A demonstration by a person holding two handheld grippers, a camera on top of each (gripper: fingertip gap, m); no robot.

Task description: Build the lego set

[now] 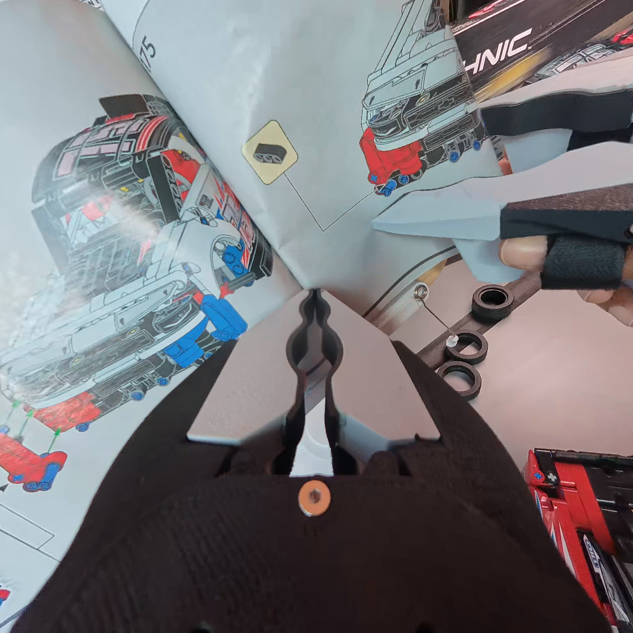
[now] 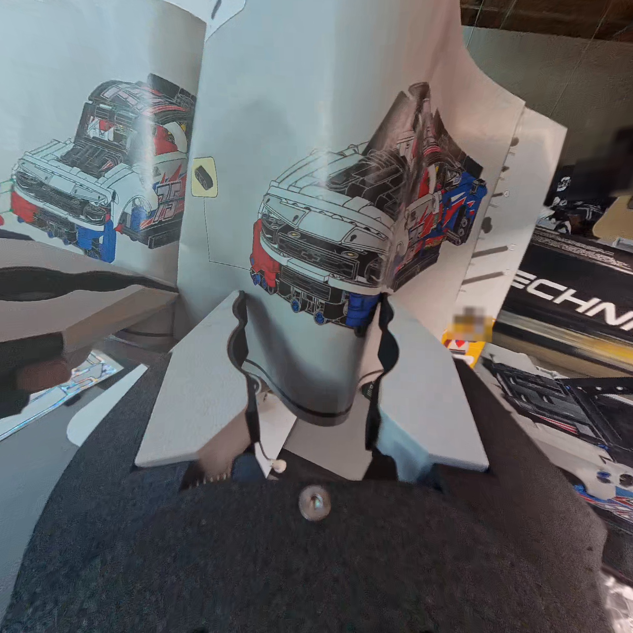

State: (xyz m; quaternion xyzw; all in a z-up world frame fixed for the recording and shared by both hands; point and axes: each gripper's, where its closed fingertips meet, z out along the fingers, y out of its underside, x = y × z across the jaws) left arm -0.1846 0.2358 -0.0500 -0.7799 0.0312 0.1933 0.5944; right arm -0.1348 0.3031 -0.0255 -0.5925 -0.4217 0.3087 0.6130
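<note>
The open instruction booklet (image 1: 239, 85) with car drawings fills both views. My left gripper (image 1: 315, 292) is shut, its tips pinching the booklet's lower edge at the fold. My right gripper (image 2: 311, 298) is open, and a curled page of the booklet (image 2: 308, 205) stands between its two fingers. One of the right gripper's fingers (image 1: 445, 212) shows at the right of the left wrist view, over the page's corner. The partly built red and black car (image 1: 582, 513) sits at the lower right.
Black tyres (image 1: 491, 301) and rings (image 1: 467, 346) lie on a dark beam on the pale table. The dark set box (image 1: 531, 44) stands behind the booklet, and it also shows in the right wrist view (image 2: 582, 291). A shiny sticker sheet (image 2: 85, 376) lies at the left.
</note>
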